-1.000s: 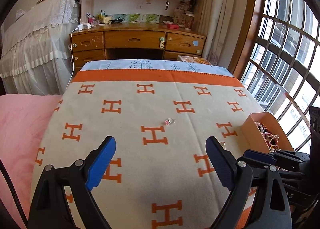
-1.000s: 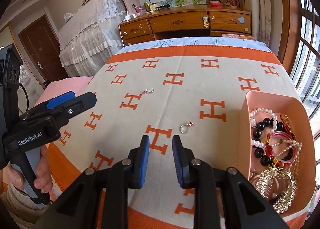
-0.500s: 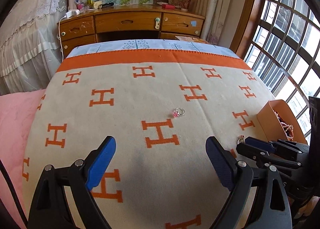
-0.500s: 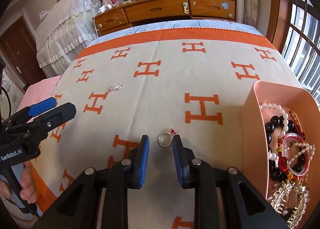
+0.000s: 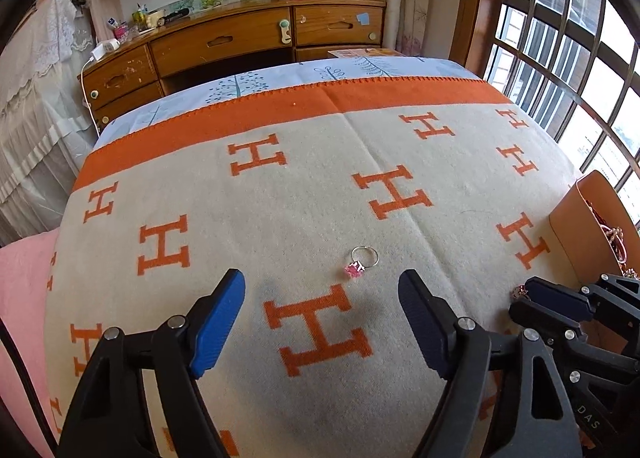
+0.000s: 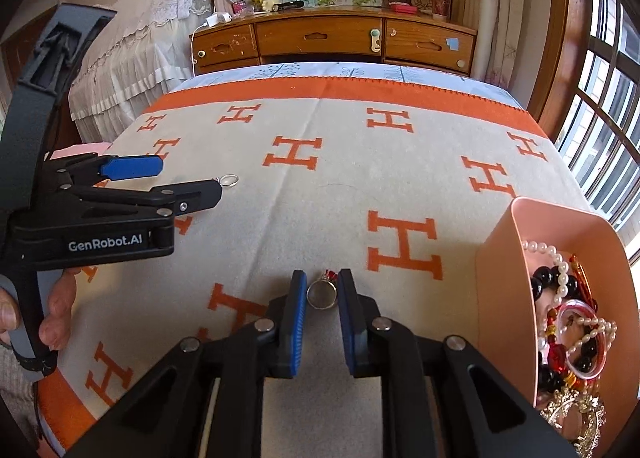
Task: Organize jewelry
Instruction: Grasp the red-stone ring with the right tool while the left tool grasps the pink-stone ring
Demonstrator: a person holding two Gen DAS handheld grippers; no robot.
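A silver ring with a pink stone lies on the H-patterned blanket, just ahead of my left gripper. Its jaws are closing, still wide apart, and touch nothing. From the right wrist view, the left gripper hovers low with that ring at its tip. A second silver ring with a red stone stands between the blue pads of my right gripper. These jaws are closing and both pads touch the ring's sides.
A pink open box stands at the right, holding pearl strands, dark beads, bangles and a gold piece. The same box is beside the right gripper. A wooden desk stands beyond the bed. A hand holds the left handle.
The left gripper came forward and down toward the pink-stone ring, and its jaws narrowed. The right gripper dropped onto the red-stone ring and its jaws drew in against it.
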